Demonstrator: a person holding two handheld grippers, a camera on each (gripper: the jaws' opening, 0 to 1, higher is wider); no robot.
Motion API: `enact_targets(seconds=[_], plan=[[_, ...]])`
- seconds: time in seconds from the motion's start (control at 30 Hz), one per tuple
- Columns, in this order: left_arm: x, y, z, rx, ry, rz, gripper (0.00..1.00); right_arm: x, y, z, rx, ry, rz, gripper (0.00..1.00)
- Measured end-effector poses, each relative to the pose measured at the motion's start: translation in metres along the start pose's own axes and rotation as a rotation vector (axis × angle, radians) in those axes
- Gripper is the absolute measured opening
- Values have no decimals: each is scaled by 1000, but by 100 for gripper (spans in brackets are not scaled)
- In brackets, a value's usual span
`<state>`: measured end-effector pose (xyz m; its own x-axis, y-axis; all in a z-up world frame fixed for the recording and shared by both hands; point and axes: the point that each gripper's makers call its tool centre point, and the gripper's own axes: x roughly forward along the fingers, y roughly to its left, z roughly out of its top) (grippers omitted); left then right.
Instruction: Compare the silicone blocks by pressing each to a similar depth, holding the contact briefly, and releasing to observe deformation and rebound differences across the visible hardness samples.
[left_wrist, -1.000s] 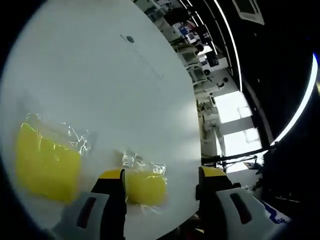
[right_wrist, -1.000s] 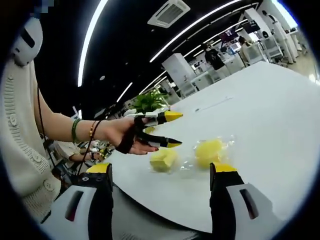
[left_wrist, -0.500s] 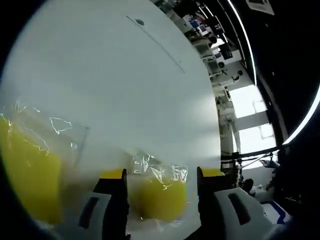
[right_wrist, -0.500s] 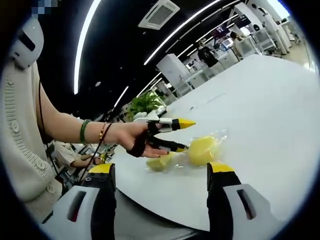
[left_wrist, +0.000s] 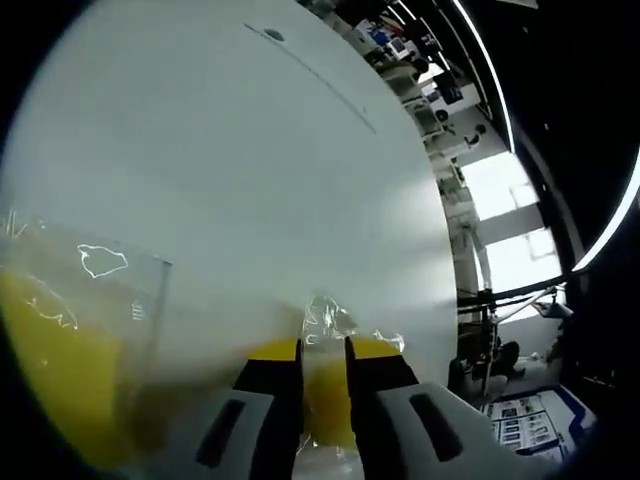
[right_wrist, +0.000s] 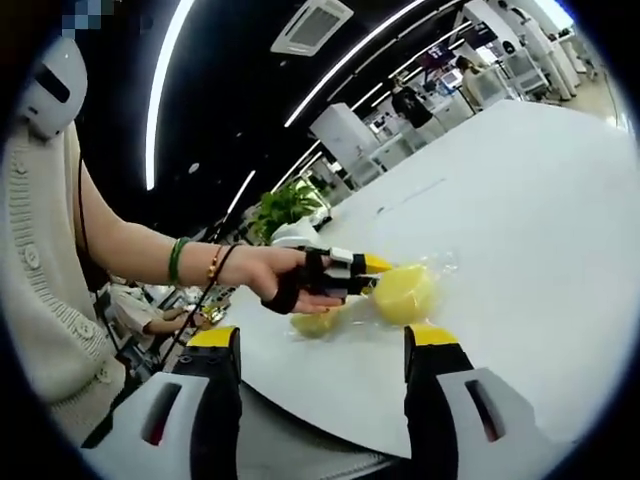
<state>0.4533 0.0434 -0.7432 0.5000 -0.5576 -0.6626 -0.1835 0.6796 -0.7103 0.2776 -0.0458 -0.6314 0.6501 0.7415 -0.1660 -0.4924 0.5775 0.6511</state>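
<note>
A small yellow silicone block (left_wrist: 325, 400) in a clear wrapper lies near the white table's edge. My left gripper (left_wrist: 325, 350) is shut on it, with the jaws pinching it narrow between the yellow tips. A larger wrapped yellow block (left_wrist: 55, 385) lies to the left in the left gripper view. In the right gripper view, a hand holds the left gripper (right_wrist: 372, 268) against the rounded yellow block (right_wrist: 405, 293). A second yellow block (right_wrist: 315, 323) rests under that hand. My right gripper (right_wrist: 325, 340) hangs open short of the table, with nothing between its jaws.
The white table (right_wrist: 540, 230) stretches away with much bare surface, and its near edge (right_wrist: 330, 425) runs just beyond the right jaws. A person's bare forearm with bracelets (right_wrist: 190, 265) and a cream sleeve (right_wrist: 45, 280) reach in from the left. Desks and a plant (right_wrist: 285, 205) stand far behind.
The left jaws have closed from wide open onto the small yellow block, squeezing it. The hand has moved the left gripper forward to the block. The right gripper has stayed open.
</note>
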Motion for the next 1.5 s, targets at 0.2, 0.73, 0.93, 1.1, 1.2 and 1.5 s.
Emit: enact_targets(seconds=[0.2,0.73,0.93,1.1,1.2,1.5], plan=[[3,-5,1,119,-3,-38,0,-2,0,0,-4,10,-1,59],[-15,-53,-3,242,4,-153,0,-4,14,11,-53,4,17,60],[-29,-71,-11,391,8,-197,0,-7,23,12,-85,14,16,59],[-41,-77,-17,477,11,-199,0,-12,33,16,-107,2,13,59],[-52,-84,-19,645,-10,-200,0,-16,40,16,-127,2,8,59],[-79,-111,-31,774,-21,-275,0,-25,59,13,-177,13,-4,59]])
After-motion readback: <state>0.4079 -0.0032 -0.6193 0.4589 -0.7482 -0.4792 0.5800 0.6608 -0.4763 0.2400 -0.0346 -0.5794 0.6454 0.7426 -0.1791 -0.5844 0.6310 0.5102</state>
